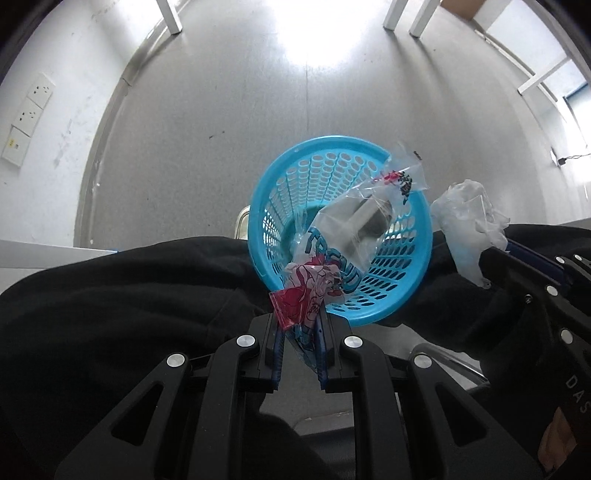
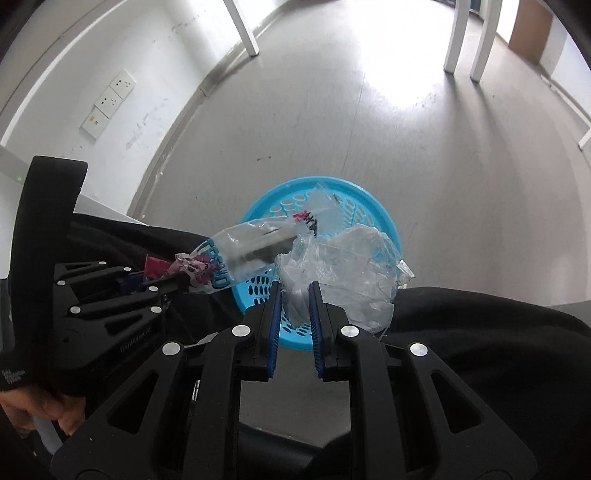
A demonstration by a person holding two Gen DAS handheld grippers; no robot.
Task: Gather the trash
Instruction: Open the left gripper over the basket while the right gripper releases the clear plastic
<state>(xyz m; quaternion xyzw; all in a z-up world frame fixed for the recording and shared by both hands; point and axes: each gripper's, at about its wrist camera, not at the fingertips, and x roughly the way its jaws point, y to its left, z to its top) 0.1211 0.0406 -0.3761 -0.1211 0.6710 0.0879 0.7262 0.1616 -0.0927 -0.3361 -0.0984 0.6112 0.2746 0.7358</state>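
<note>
Strong glare whitens the far glossy grey floor (image 1: 317,33); white table legs (image 2: 453,40) cast soft shadows nearward. Fisheye bends edges; corners darken.

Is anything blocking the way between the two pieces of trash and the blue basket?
Nothing visible. The printed wrapper in the left tool and the clear plastic wad in the right tool both hang above the open blue basket.

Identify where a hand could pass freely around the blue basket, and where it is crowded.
Free: bare grey floor beyond the blue basket, toward the white table legs. Crowded: the basket's near rim, where the printed wrapper and clear crumpled plastic hang.
</note>
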